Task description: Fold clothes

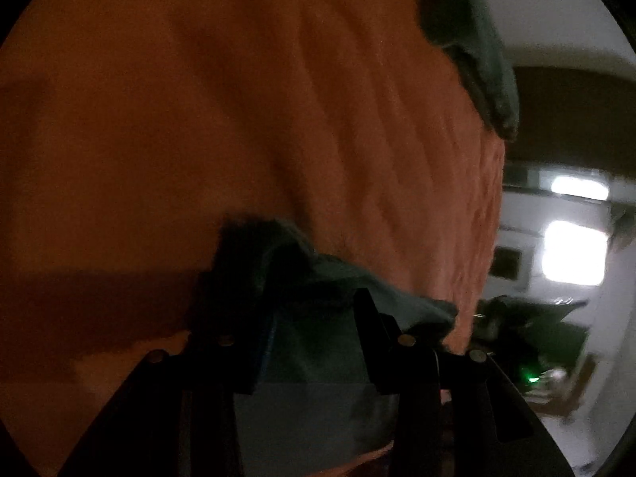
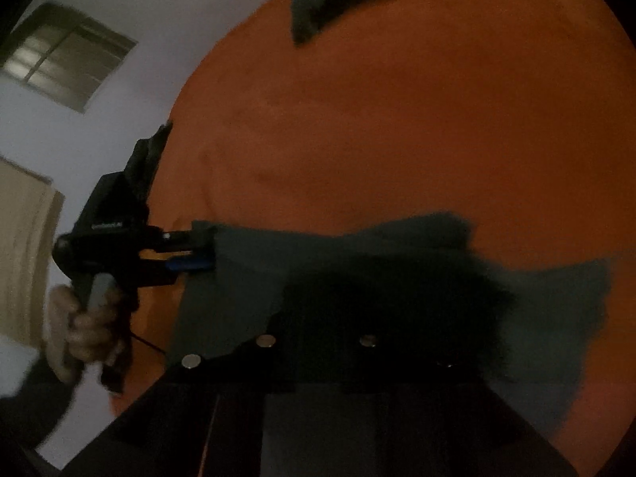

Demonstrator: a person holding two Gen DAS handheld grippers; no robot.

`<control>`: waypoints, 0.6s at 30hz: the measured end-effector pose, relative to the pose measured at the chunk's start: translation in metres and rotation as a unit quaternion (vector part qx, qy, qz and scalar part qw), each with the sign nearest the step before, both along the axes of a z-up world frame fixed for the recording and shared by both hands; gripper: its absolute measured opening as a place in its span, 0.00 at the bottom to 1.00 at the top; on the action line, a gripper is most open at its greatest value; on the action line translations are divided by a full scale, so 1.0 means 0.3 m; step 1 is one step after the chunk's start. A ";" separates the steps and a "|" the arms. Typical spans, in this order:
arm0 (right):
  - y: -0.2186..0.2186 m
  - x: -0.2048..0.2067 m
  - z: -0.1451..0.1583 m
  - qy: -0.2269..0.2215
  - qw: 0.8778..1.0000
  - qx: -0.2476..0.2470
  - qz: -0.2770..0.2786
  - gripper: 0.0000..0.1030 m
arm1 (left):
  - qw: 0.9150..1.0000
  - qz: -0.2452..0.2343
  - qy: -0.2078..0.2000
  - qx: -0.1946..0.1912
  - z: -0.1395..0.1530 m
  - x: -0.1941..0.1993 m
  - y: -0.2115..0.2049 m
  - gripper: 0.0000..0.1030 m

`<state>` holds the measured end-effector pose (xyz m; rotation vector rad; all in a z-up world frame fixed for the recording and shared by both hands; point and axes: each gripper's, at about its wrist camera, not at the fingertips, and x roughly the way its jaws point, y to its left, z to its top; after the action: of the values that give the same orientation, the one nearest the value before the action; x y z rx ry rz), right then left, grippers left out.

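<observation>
An orange bedspread (image 2: 397, 119) serves as the folding surface, and on it a dark green garment (image 2: 318, 262) is held stretched for a fold. The left gripper (image 2: 198, 246) clamps one edge; the right gripper (image 2: 318, 318) looks clenched on dark cloth, keeping it taut. Another green cloth (image 2: 318, 8) lies well apart.

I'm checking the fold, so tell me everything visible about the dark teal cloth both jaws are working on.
The dark teal cloth looks soft, matte and slightly fuzzy at the edges. It is bunched and partly spread over the orange bedspread. The left gripper pinches one edge; the right gripper is shut on the near part, in deep shadow. A second teal piece lies apart, farther off on the bedspread.
</observation>
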<state>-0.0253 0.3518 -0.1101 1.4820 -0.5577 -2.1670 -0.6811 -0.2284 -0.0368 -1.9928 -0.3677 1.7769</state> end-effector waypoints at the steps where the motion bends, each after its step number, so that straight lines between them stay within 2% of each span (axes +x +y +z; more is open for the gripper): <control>1: 0.048 0.012 0.016 0.009 1.000 0.015 -0.012 0.09 | 1.000 -0.014 0.023 -0.011 0.026 -0.002 -0.012 0.40; 2: 0.096 0.025 0.032 0.018 0.999 0.031 -0.024 0.09 | 0.999 -0.020 0.037 -0.019 0.043 -0.003 -0.023 0.40; 3: 0.139 0.034 0.040 0.023 0.998 0.044 -0.033 0.09 | 0.999 -0.007 0.027 -0.023 0.038 0.001 -0.031 0.40; 7: 0.237 0.038 -0.028 -0.002 0.996 0.081 -0.031 0.09 | 0.999 0.037 -0.005 -0.035 0.027 0.023 -0.054 0.40; 10: 0.254 0.065 0.008 0.002 0.997 0.066 -0.051 0.09 | 0.999 -0.003 0.036 -0.035 0.099 0.101 0.010 0.40; 12: 0.193 0.092 0.049 0.028 0.997 0.048 -0.047 0.10 | 0.996 -0.043 0.065 -0.048 0.106 0.157 0.097 0.40; 14: 0.130 0.118 0.086 0.050 0.997 0.031 -0.041 0.16 | 0.991 -0.078 0.086 -0.070 0.090 0.198 0.153 0.40; 15: 0.086 0.121 0.082 0.052 0.998 0.027 -0.026 0.21 | 0.989 -0.084 0.093 -0.082 0.071 0.202 0.157 0.40; 18: -0.032 0.098 0.043 0.045 0.997 0.061 -0.001 0.21 | 0.985 -0.077 0.111 -0.105 0.022 0.195 0.141 0.40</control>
<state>0.0040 0.3423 -0.0971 1.4369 -0.4018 -2.2924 -0.6227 -0.1861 -0.0303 -1.8737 0.0460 1.9778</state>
